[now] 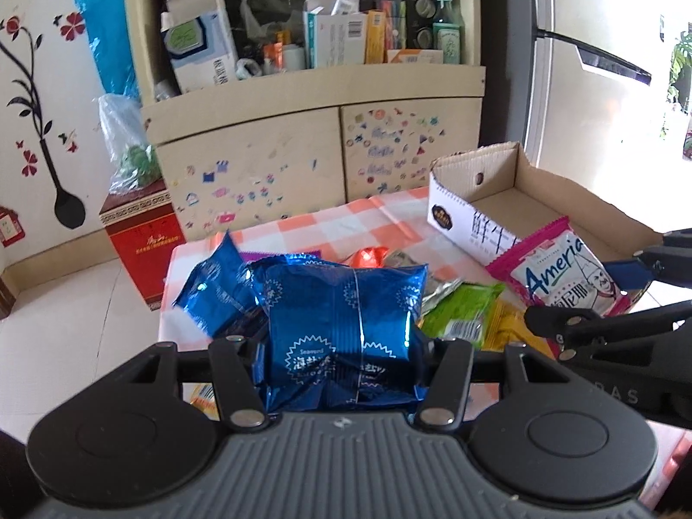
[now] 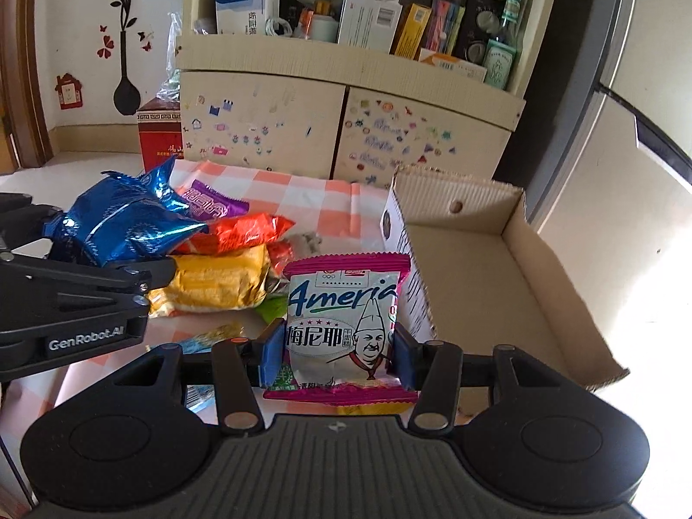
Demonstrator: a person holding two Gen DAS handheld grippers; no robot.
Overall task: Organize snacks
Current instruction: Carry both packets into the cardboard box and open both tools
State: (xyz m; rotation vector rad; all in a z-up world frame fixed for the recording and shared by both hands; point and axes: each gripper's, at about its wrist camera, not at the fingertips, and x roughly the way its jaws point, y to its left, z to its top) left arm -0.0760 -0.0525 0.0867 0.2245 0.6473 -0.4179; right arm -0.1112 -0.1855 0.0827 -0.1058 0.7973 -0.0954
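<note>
My right gripper (image 2: 337, 359) clamps a pink snack packet (image 2: 346, 315); the open cardboard box (image 2: 467, 285) lies just ahead-right. My left gripper (image 1: 341, 363) clamps a blue packet (image 1: 341, 315), farther from it.

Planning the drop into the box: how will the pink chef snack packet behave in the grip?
The pink chef snack packet is probably light and puffy, standing upright in the right gripper. Its glossy film looks slippery. Its crimped edges seem floppy.
</note>
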